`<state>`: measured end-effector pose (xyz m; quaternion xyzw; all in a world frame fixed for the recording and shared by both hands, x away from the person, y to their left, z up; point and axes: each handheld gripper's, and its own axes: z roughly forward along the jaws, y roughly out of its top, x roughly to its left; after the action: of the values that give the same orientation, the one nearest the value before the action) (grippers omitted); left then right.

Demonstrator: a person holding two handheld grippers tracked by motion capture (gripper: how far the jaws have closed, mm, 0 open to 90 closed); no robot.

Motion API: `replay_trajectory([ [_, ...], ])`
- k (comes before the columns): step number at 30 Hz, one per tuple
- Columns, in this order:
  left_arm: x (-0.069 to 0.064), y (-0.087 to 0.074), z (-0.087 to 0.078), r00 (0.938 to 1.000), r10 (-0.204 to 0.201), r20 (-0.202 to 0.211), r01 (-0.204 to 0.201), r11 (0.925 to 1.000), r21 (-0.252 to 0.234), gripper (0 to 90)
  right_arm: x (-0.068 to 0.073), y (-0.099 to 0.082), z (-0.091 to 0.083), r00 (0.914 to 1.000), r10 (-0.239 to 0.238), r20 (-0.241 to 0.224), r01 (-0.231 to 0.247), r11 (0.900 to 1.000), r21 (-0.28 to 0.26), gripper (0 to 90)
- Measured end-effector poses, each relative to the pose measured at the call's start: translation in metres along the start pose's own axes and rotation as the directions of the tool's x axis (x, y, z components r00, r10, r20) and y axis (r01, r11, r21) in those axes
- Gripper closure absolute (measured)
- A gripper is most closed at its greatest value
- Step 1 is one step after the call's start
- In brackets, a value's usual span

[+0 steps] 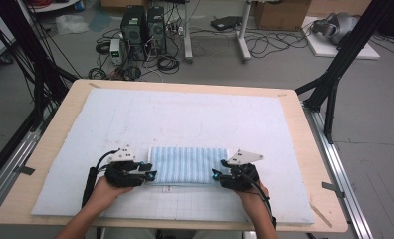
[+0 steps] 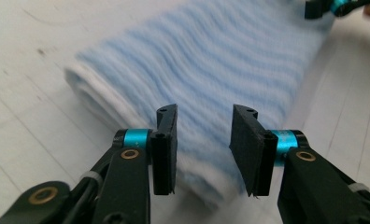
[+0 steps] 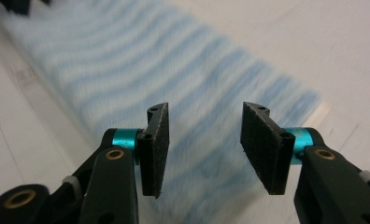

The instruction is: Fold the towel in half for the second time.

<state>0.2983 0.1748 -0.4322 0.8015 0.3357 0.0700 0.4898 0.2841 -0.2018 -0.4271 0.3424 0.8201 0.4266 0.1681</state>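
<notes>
A folded towel with blue and white stripes [image 1: 187,164] lies flat on the white mat, near the front. My left gripper [image 1: 150,170] is at its left end and my right gripper [image 1: 217,169] at its right end, each held in a hand. In the left gripper view the black jaws [image 2: 204,140] stand apart over the towel's thick folded end [image 2: 206,60], with nothing pinched between them. The right gripper's jaws [image 3: 204,140] are likewise open above the striped cloth [image 3: 127,70]. The right gripper's tip [image 2: 335,7] is at the towel's far end.
The white mat [image 1: 185,114] covers most of a wooden table [image 1: 314,149]. Black frame posts [image 1: 334,74] stand at both sides. Computer towers [image 1: 143,30] and loose cables sit on the floor beyond the far edge.
</notes>
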Motion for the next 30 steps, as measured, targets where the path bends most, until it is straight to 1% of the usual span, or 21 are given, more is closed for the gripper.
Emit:
replay_trajectory([
  [1,0.003,0.004,0.001,1.0000,-0.003,-0.006,0.002,0.9999,-0.010,60.5,-0.002,0.003,0.000,0.9999,0.011,0.002,-0.011,0.9997,-0.021,51.5],
  [2,0.005,0.007,0.002,0.9999,0.000,-0.010,0.000,0.9999,-0.015,60.2,-0.004,0.006,0.002,0.9998,0.020,0.010,-0.019,0.9995,-0.027,52.2],
  [3,0.007,0.011,0.005,0.9998,0.004,-0.019,-0.004,0.9998,-0.018,60.2,-0.006,0.009,0.004,0.9996,0.022,0.016,-0.021,0.9995,-0.025,53.4],
  [5,0.014,0.017,0.014,0.9992,-0.006,-0.040,0.005,0.9999,-0.016,60.6,-0.008,0.014,0.012,0.9994,0.012,0.032,-0.012,0.9998,-0.015,55.6],
  [6,0.018,0.019,0.018,0.9977,-0.014,-0.066,0.012,0.9996,-0.027,61.5,-0.008,0.016,0.017,0.9990,0.013,0.042,-0.013,0.9999,-0.007,56.4],
  [7,0.022,0.021,0.022,0.9964,-0.014,-0.084,0.012,0.9997,-0.020,61.9,-0.009,0.017,0.023,0.9984,0.015,0.055,-0.015,0.9999,0.002,56.5],
  [9,0.028,0.022,0.030,0.9926,-0.028,-0.118,0.028,0.9996,-0.005,63.5,-0.013,0.019,0.034,0.9965,-0.003,0.084,0.000,0.9994,0.035,56.5],
  [11,0.031,0.021,0.035,0.9899,-0.027,-0.139,0.030,0.9993,0.022,64.6,-0.016,0.018,0.041,0.9943,-0.003,0.106,-0.004,0.9981,0.062,55.7],
  [12,0.032,0.020,0.037,0.9887,-0.019,-0.149,0.027,0.9986,0.047,65.0,-0.018,0.017,0.043,0.9940,0.004,0.110,-0.012,0.9973,0.072,55.6],
  [13,0.033,0.018,0.039,0.9886,-0.008,-0.150,0.018,0.9977,0.065,65.0,-0.020,0.016,0.044,0.9939,0.010,0.110,-0.018,0.9969,0.076,55.5],
  [14,0.034,0.016,0.040,0.9885,0.002,-0.151,0.007,0.9980,0.063,65.0,-0.022,0.015,0.044,0.9941,0.017,0.107,-0.026,0.9965,0.080,55.2],
  [15,0.033,0.015,0.040,0.9871,0.018,-0.159,-0.009,0.9982,0.059,65.0,-0.023,0.014,0.044,0.9940,0.021,0.108,-0.030,0.9963,0.081,54.7],
  [17,0.032,0.013,0.041,0.9849,0.048,-0.167,-0.039,0.9977,0.056,65.0,-0.024,0.012,0.045,0.9942,0.001,0.108,-0.011,0.9960,0.089,53.9],
  [20,0.033,0.012,0.040,0.9861,0.047,-0.160,-0.040,0.9980,0.049,64.9,-0.024,0.010,0.042,0.9942,-0.018,0.106,0.008,0.9959,0.090,51.1],
  [21,0.034,0.012,0.039,0.9865,0.041,-0.159,-0.034,0.9983,0.046,64.7,-0.024,0.010,0.040,0.9942,-0.010,0.107,0.001,0.9961,0.088,48.8],
  [22,0.035,0.012,0.037,0.9873,0.031,-0.156,-0.026,0.9989,0.038,64.1,-0.025,0.010,0.037,0.9939,-0.013,0.109,0.003,0.9966,0.083,46.4],
  [23,0.037,0.013,0.034,0.9875,0.023,-0.156,-0.019,0.9995,0.026,63.0,-0.026,0.010,0.034,0.9938,-0.004,0.111,-0.004,0.9976,0.069,44.5],
  [25,0.041,0.013,0.025,0.9895,0.003,-0.145,-0.005,0.9999,-0.009,61.4,-0.029,0.009,0.025,0.9944,0.016,0.104,-0.019,0.9994,0.028,41.8],
  [26,0.043,0.013,0.019,0.9914,-0.003,-0.131,-0.001,0.9994,-0.036,60.3,-0.030,0.009,0.020,0.9944,0.026,0.102,-0.027,0.9996,0.008,40.1],
  [28,0.047,0.014,0.008,0.9944,-0.006,-0.106,-0.003,0.9957,-0.093,57.1,-0.032,0.008,0.012,0.9935,0.039,0.107,-0.037,0.9992,-0.017,36.0],
  [30,0.050,0.015,-0.004,0.9954,-0.005,-0.096,-0.010,0.9883,-0.152,50.7,-0.034,0.006,0.005,0.9927,0.037,0.114,-0.033,0.9986,-0.042,31.6],
])
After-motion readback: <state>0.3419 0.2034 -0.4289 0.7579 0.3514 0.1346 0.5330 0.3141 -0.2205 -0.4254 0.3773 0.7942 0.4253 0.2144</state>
